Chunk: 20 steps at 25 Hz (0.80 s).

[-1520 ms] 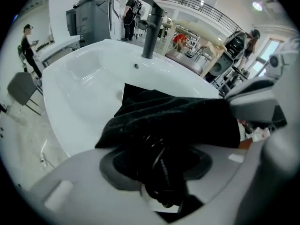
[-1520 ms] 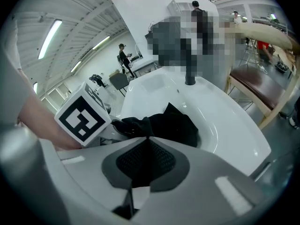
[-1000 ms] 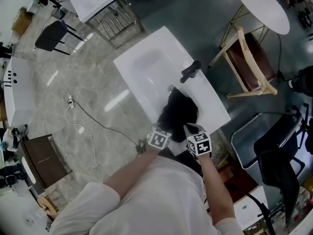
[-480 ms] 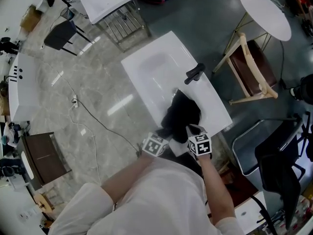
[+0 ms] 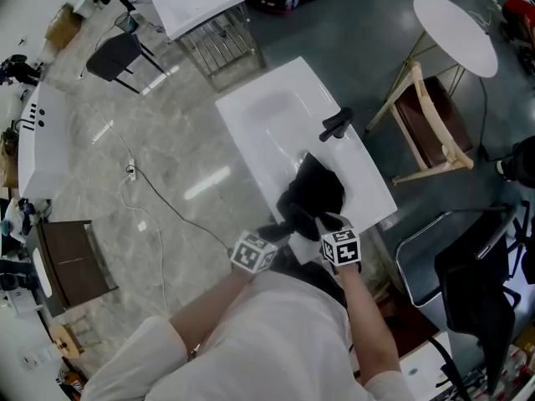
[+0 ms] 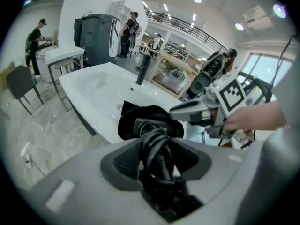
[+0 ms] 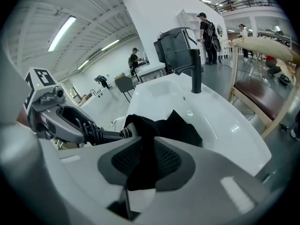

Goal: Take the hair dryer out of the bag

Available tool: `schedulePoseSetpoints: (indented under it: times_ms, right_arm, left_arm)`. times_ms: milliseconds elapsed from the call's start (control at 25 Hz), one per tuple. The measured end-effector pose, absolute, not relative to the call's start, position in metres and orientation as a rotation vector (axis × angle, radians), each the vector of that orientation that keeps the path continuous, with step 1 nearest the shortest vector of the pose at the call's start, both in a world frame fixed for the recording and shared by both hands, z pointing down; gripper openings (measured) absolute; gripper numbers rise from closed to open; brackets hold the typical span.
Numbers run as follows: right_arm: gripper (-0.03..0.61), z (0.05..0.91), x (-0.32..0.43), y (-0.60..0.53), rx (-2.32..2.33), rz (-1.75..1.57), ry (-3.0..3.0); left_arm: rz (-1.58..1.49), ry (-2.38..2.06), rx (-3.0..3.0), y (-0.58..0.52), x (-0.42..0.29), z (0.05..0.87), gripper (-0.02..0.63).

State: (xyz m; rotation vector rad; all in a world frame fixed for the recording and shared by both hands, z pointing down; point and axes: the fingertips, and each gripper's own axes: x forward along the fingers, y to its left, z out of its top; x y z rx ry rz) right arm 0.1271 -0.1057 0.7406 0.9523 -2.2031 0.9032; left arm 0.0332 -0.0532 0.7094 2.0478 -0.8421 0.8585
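A white tabletop, moulded with a shallow basin, fills the middle of the head view. A black bag lies crumpled on its near end, close to the edge where both grippers meet it.

The left gripper is raised just off the tabletop's near corner, beside the bag's mouth. Its fingers are clenched on a bundle of black cord.

The right gripper sits at the bag's near edge. Its fingers have just been opening, and a fold of the bag's cloth hangs between them, released rather than pinched.

The dryer is mostly inside the bag, its dark round end showing at the mouth, with the cord running from it to the left gripper.

A black faucet stands upright beyond the bag.
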Motion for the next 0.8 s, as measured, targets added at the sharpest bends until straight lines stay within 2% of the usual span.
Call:
schedulePoseSetpoints:
  times_ms: [80, 800]
  right_arm:
    - [0.109, 0.735, 0.129, -0.1, 0.961, 0.896, -2.211]
    - [0.121, 0.693, 0.142, -0.049, 1.089, 0.861, -2.253]
  left_arm:
    - [0.836, -0.854, 2.046, -0.049, 0.031, 0.705, 0.192]
    - [0.623, -0.936, 2.099, -0.037, 0.001, 0.656, 0.19]
